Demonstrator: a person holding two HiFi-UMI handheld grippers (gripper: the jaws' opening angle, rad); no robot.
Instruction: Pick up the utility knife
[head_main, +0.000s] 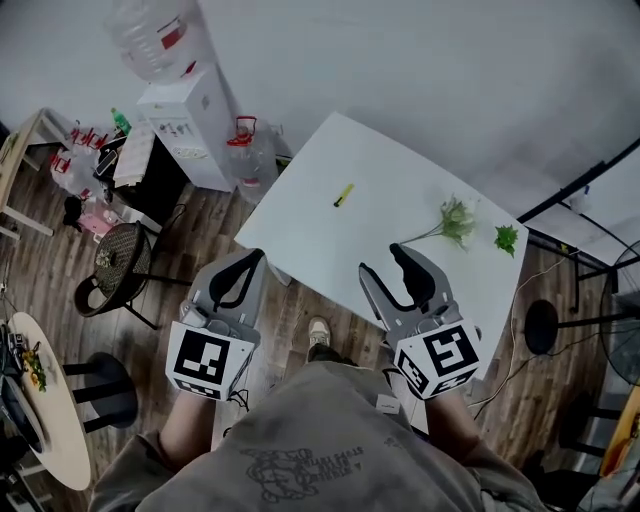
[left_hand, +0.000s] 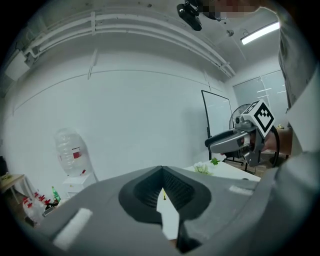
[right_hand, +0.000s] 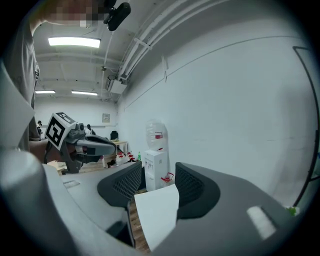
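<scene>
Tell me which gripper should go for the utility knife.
Probably right. The right gripper is over the table with jaws apart, nearer the utility knife; the left gripper is at its edge, shut.

White table (head_main: 380, 175), flower sprig (head_main: 455, 218), water dispenser (head_main: 190, 125), round chair (head_main: 120, 262)

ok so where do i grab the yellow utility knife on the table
Mid-handle of the utility knife, from straight above: it lies flat and slim on the table, so close the jaws across its narrow width. The right gripper is open.
</scene>
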